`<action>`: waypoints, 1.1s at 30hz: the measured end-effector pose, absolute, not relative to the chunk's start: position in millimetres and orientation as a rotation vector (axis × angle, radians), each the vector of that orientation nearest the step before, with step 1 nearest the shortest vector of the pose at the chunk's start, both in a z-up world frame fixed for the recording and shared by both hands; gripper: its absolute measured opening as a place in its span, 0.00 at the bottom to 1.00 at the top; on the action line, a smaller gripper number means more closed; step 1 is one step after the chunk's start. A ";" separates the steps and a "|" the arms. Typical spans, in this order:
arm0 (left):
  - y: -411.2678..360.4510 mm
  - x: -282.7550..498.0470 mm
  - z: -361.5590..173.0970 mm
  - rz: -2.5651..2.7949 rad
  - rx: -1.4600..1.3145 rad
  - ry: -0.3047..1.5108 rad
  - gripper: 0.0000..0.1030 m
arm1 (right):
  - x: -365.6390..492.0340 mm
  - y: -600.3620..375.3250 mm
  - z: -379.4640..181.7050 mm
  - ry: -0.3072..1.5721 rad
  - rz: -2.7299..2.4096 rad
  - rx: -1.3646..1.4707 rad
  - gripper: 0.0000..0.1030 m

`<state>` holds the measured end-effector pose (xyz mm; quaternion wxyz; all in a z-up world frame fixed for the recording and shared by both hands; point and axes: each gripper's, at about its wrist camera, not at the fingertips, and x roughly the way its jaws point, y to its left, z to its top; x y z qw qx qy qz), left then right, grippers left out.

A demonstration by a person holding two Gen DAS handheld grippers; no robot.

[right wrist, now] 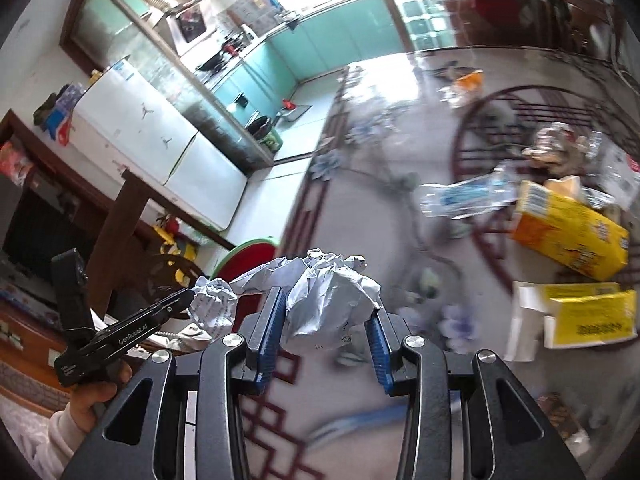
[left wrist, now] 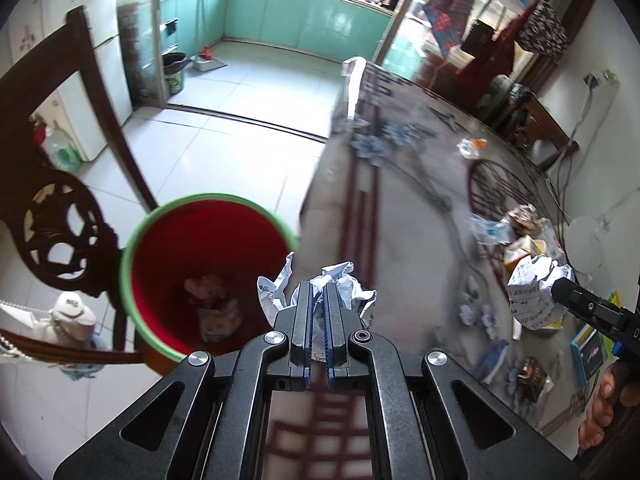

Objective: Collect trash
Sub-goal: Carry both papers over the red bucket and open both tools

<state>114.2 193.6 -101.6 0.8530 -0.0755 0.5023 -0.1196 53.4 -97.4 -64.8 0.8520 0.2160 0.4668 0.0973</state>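
Observation:
My left gripper (left wrist: 318,294) is shut on a crumpled white paper (left wrist: 352,284), held at the table's left edge beside a red bin with a green rim (left wrist: 208,276) that has some trash inside. My right gripper (right wrist: 328,308) is shut on another crumpled paper ball (right wrist: 332,300) above the table. The right gripper and its paper (left wrist: 532,292) show at the right of the left wrist view. The left gripper (right wrist: 188,300) and its paper (right wrist: 212,304) show at the left of the right wrist view, with the bin (right wrist: 248,256) behind.
The patterned table (left wrist: 400,220) carries a crushed plastic bottle (right wrist: 464,196), yellow cartons (right wrist: 568,232) (right wrist: 588,312), wrappers (left wrist: 472,146) and other litter at the right. A dark wooden chair (left wrist: 60,208) stands left of the bin. Tiled floor (left wrist: 224,140) leads to a kitchen.

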 end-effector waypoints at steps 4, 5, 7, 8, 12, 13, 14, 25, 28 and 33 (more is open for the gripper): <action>221.2 119.2 -105.3 -0.220 -0.176 1.059 0.04 | 68.8 -63.9 -67.7 0.994 0.230 0.428 0.36; 230.0 121.1 -107.4 -0.209 -0.179 1.061 0.04 | 71.7 -58.2 -68.0 0.995 0.235 0.422 0.36; 241.9 124.0 -111.5 -0.194 -0.184 1.066 0.04 | 78.6 -44.2 -67.2 0.997 0.247 0.405 0.36; 246.8 125.6 -113.5 -0.189 -0.186 1.070 0.04 | 82.1 -36.4 -66.4 0.997 0.252 0.394 0.37; 263.8 132.1 -124.2 -0.169 -0.189 1.091 0.04 | 95.5 -7.6 -63.5 1.003 0.272 0.358 0.37; 267.1 134.5 -127.9 -0.167 -0.190 1.099 0.04 | 98.2 -3.3 -63.6 1.005 0.278 0.348 0.37; 269.2 136.5 -130.8 -0.168 -0.190 1.104 0.04 | 100.6 1.4 -63.9 1.008 0.283 0.339 0.37; 282.0 153.0 -149.6 -0.180 -0.199 1.141 0.04 | 139.3 55.8 -84.0 1.051 0.337 0.246 0.37; 282.8 155.8 -149.7 -0.185 -0.200 1.141 0.04 | 146.4 69.0 -87.2 1.058 0.342 0.202 0.37; 283.8 160.0 -150.1 -0.191 -0.204 1.139 0.04 | 152.4 87.6 -89.7 1.055 0.353 0.141 0.37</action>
